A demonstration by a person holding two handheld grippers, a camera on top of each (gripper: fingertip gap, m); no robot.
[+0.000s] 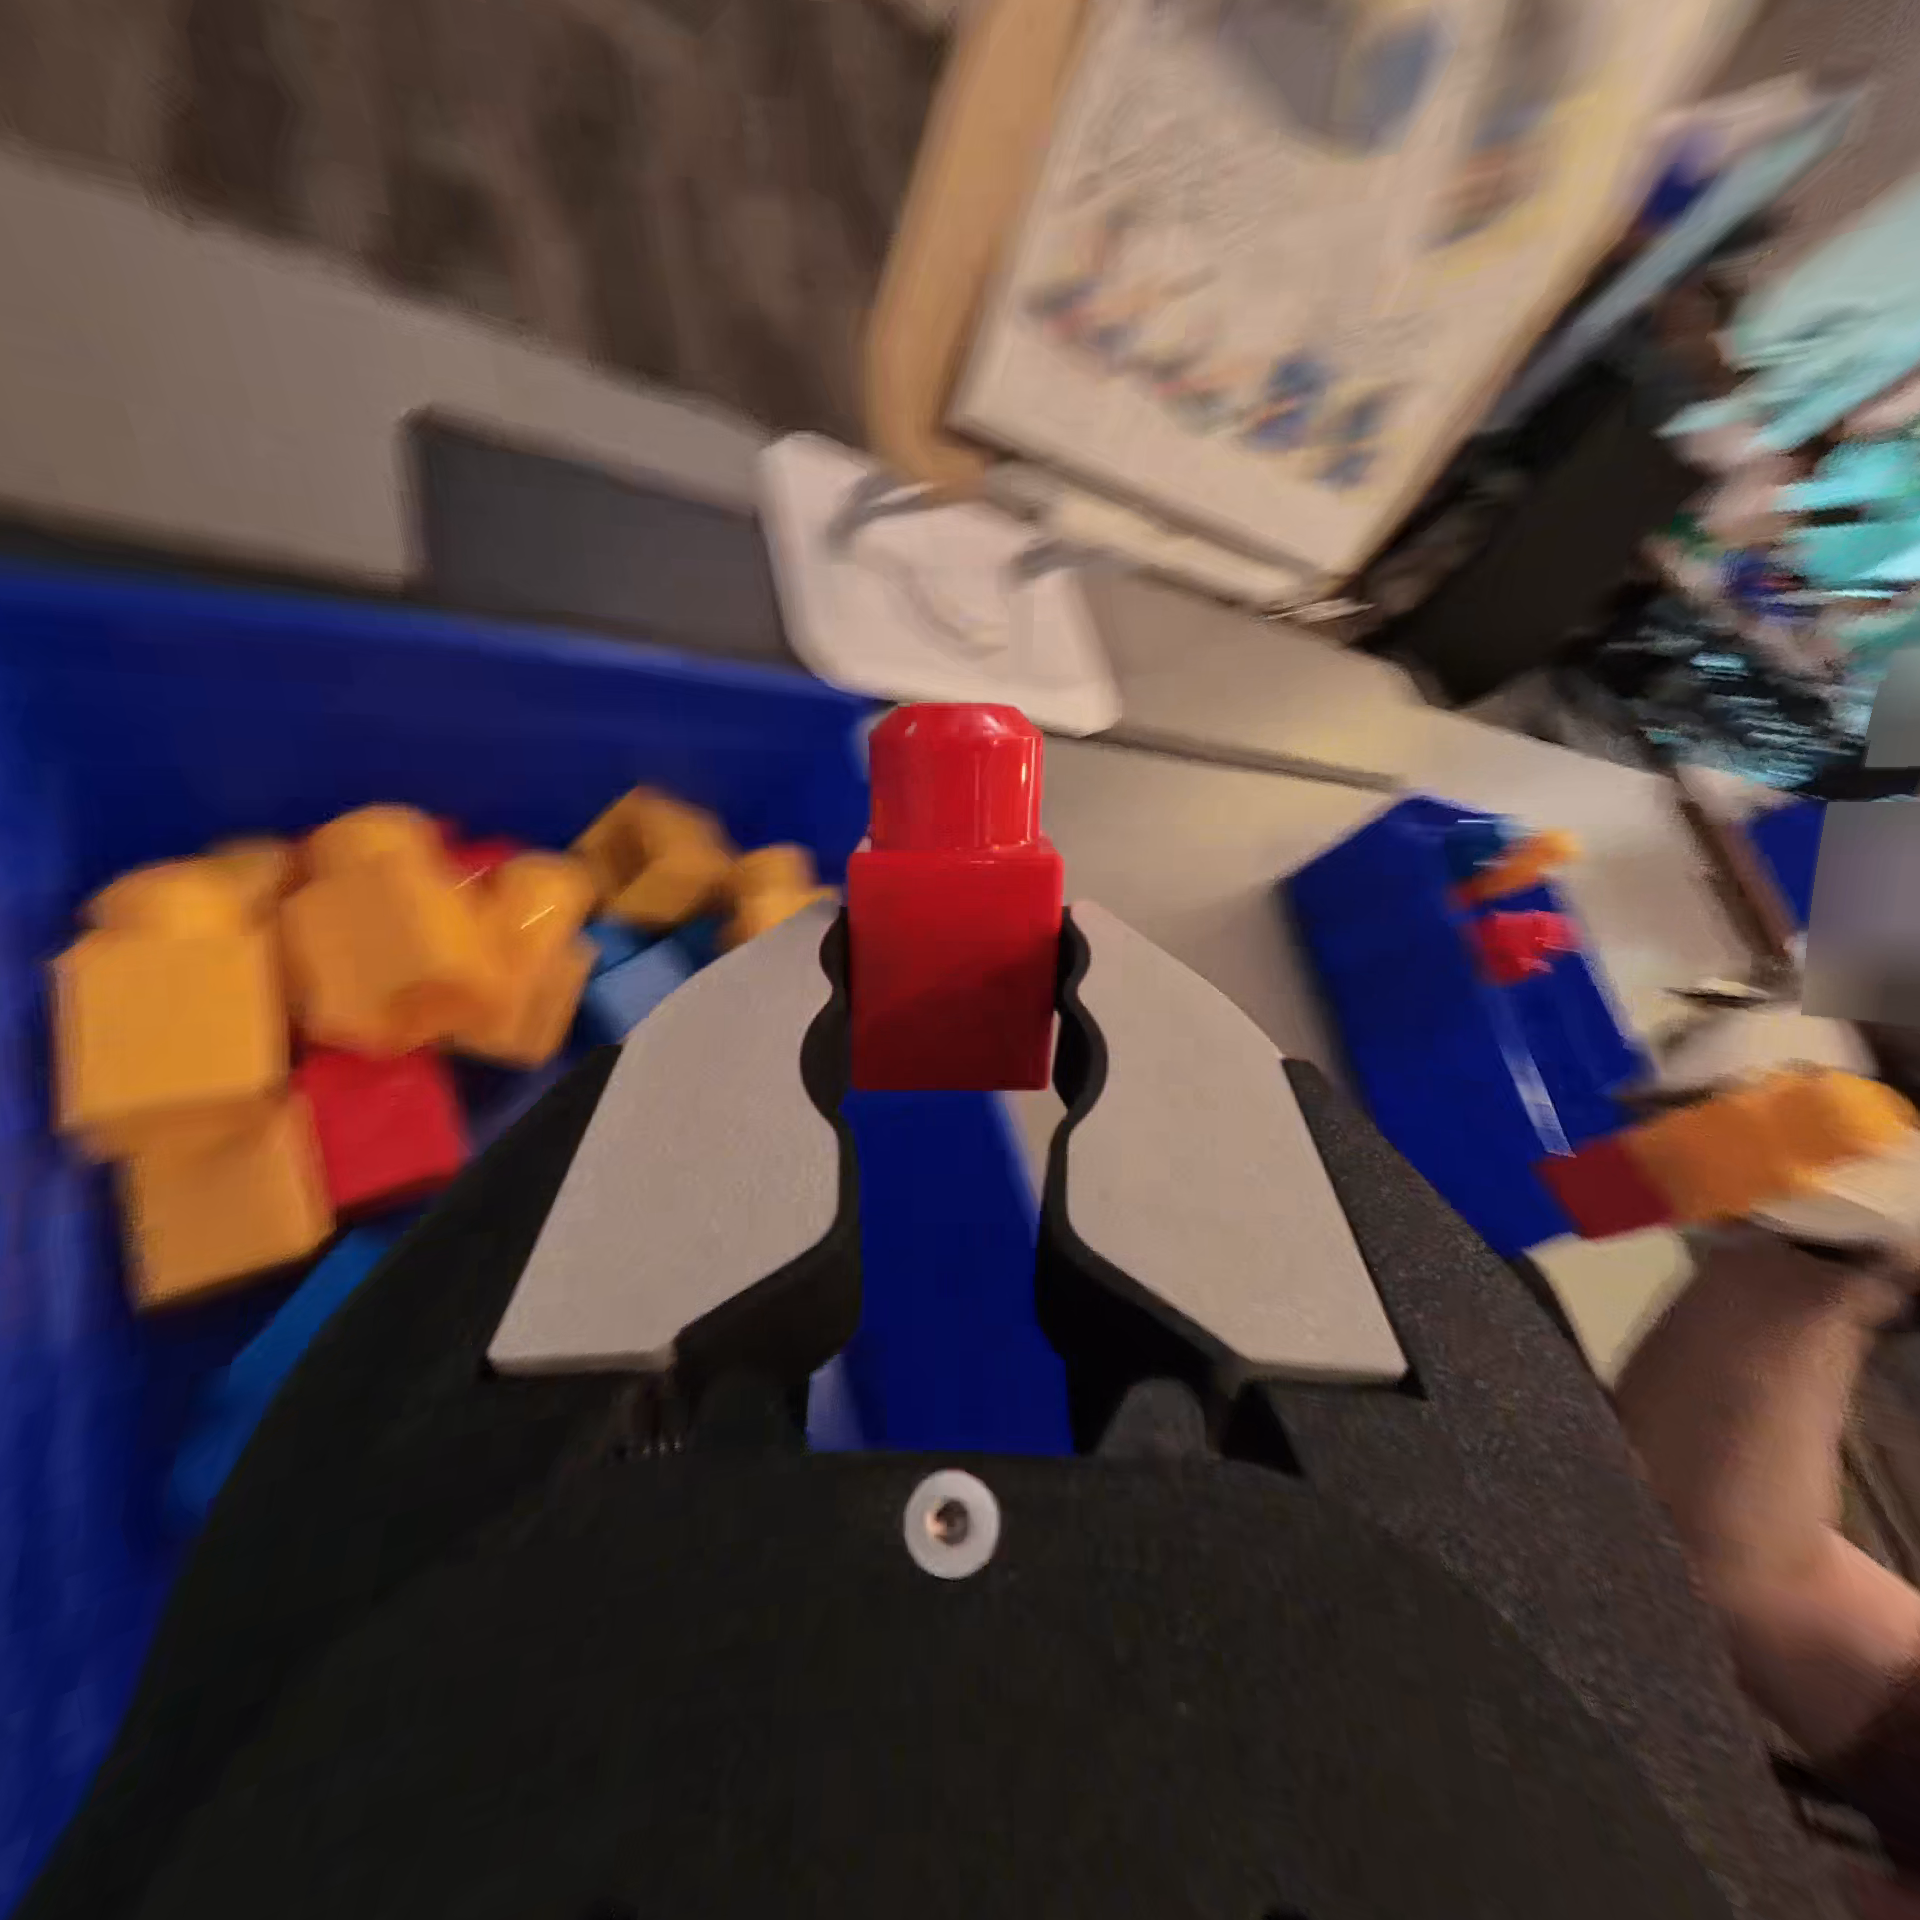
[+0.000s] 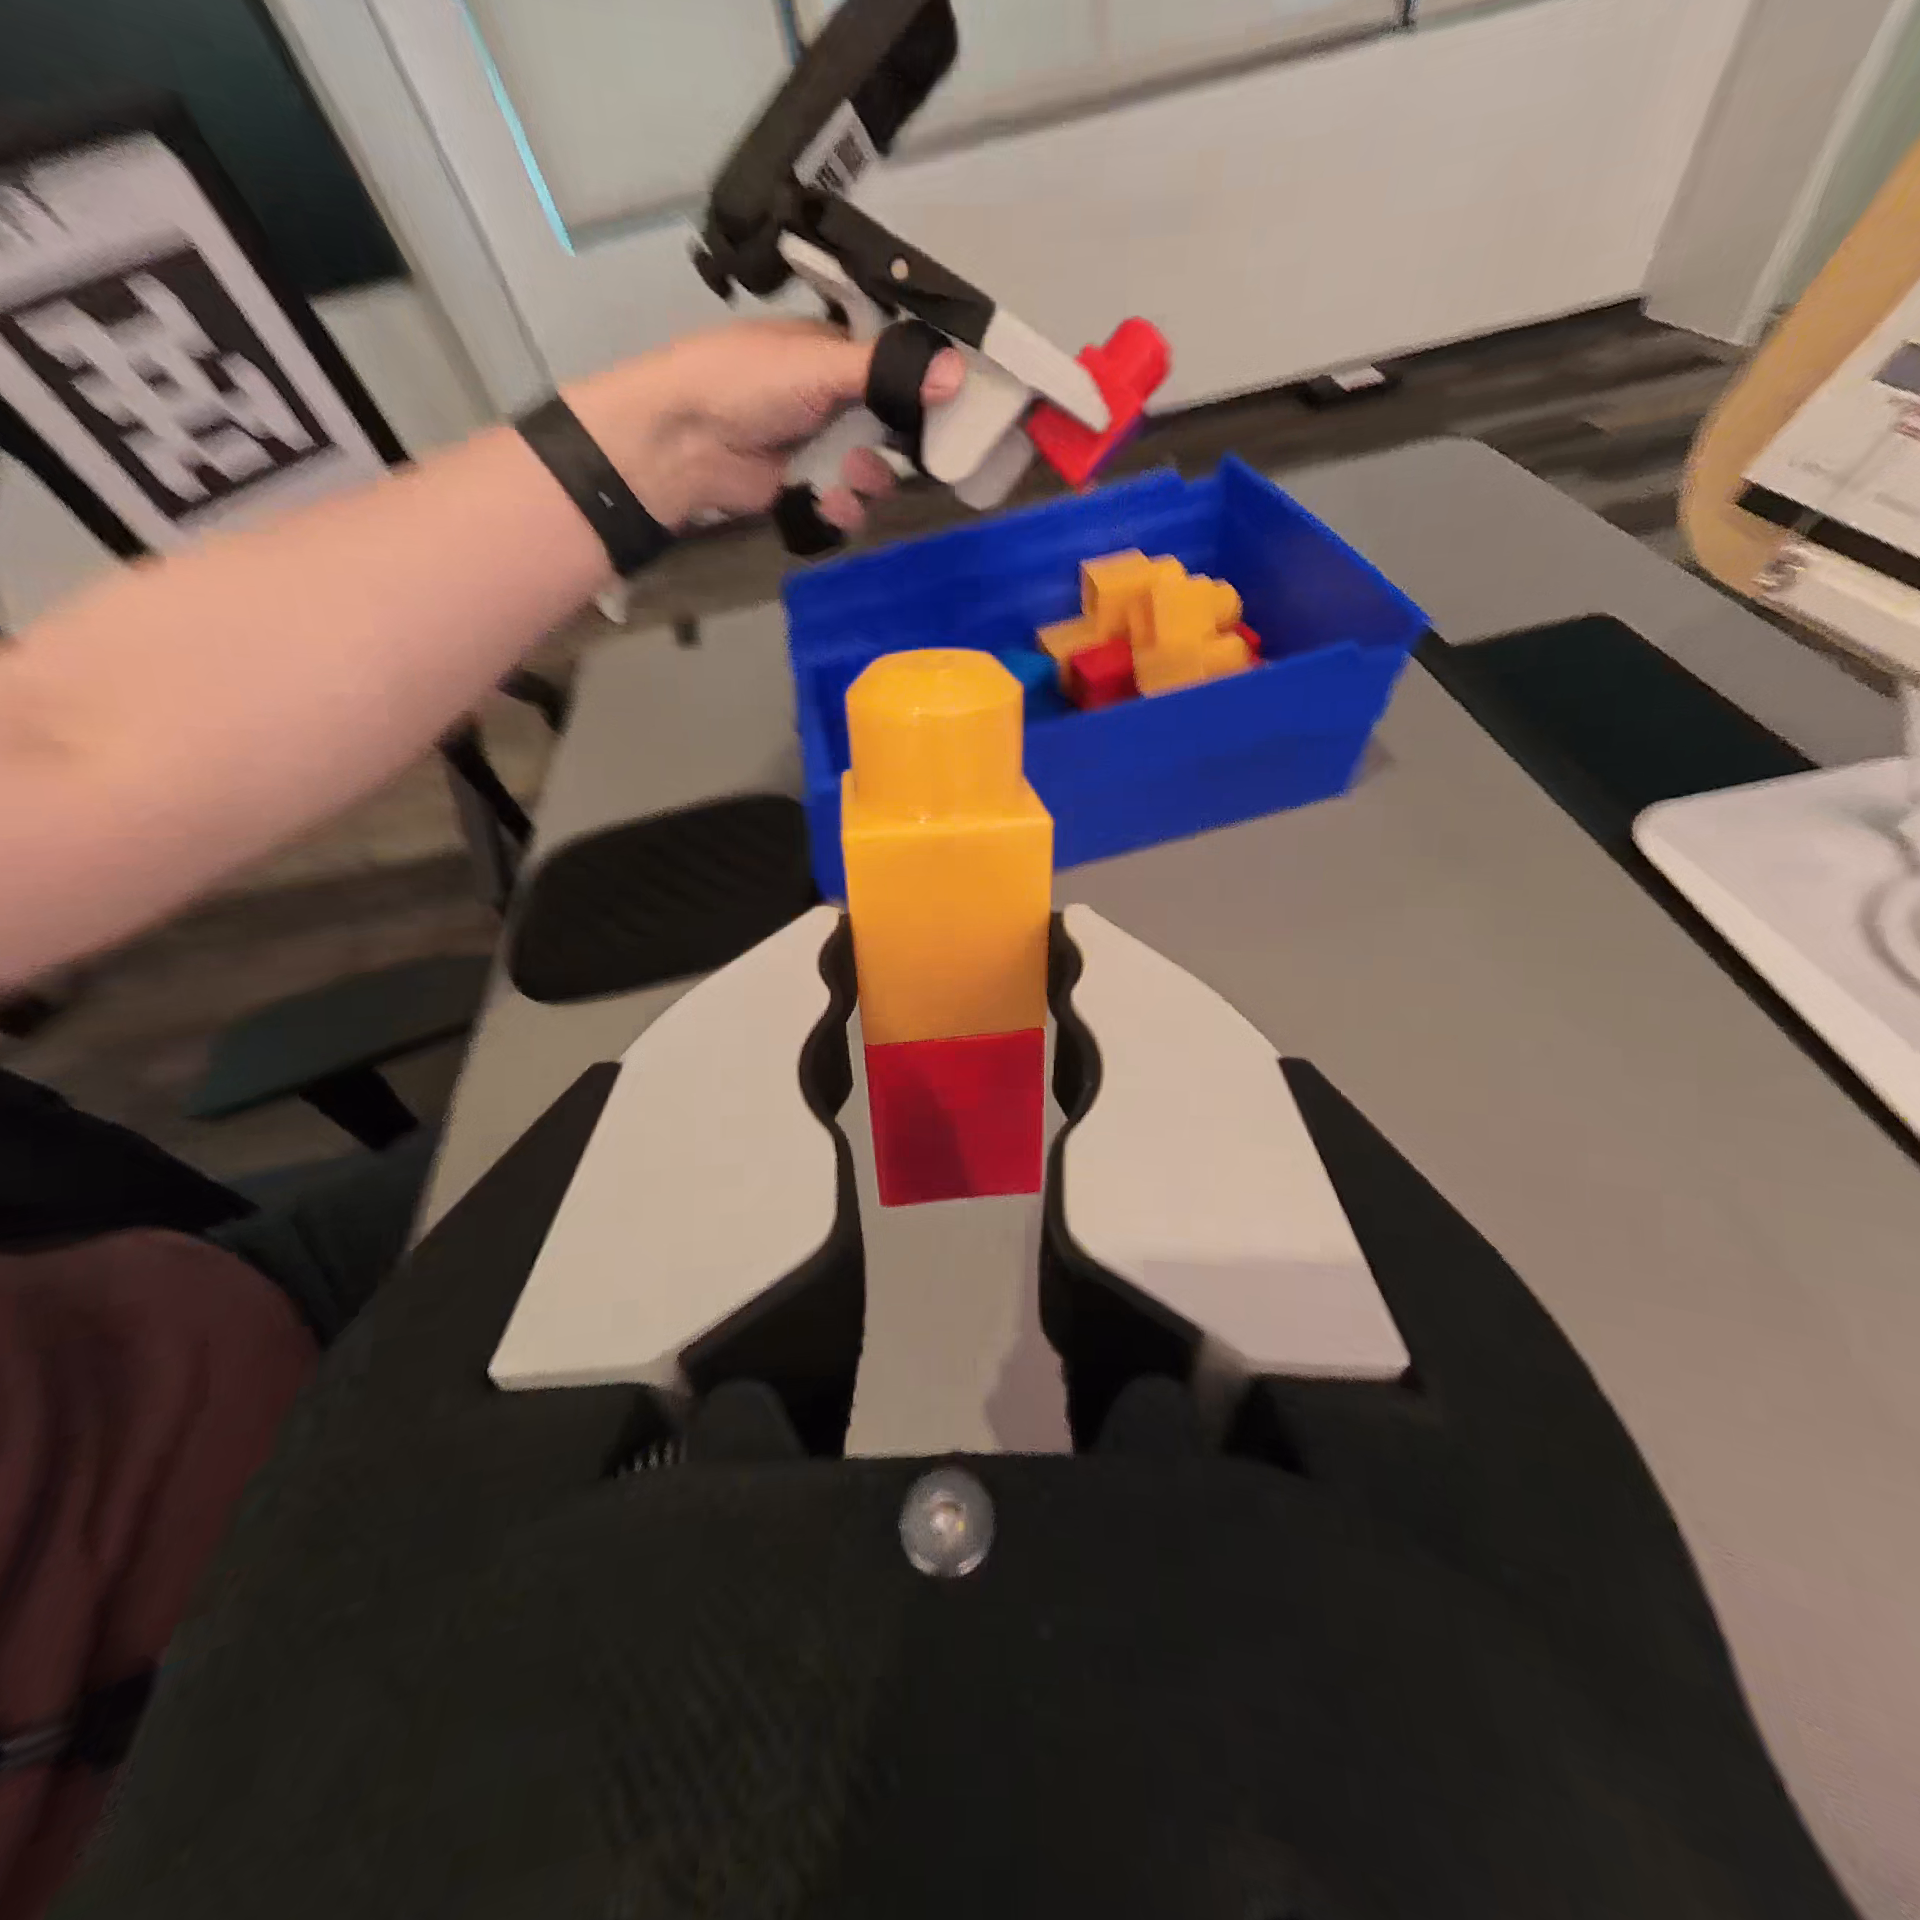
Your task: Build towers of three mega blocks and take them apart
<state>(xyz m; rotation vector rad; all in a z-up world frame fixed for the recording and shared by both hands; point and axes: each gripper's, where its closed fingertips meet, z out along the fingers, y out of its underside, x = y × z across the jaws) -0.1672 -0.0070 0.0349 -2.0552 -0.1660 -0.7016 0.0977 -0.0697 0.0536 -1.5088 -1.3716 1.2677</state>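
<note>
While each tongs grips blocks, left tongs [image 1: 951,997] pinch red block [image 1: 951,966].

— Can any writing be read here?

— None. A white sticker [image 2: 844,156] with black bars sits on the black upper body of the left gripper [image 2: 1091,400], but it is too blurred to make out.

— And the sign at the far left?

— The black-framed sign [image 2: 156,405] shows a blocky black-and-white pattern, not letters.

— The wooden-framed board?

— The wooden-framed board [image 1: 1247,281] carries blue and yellowish marks, all smeared by blur. A white page [image 2: 1860,416] at the right edge bears small print and a dark patch, too small to tell.
</note>
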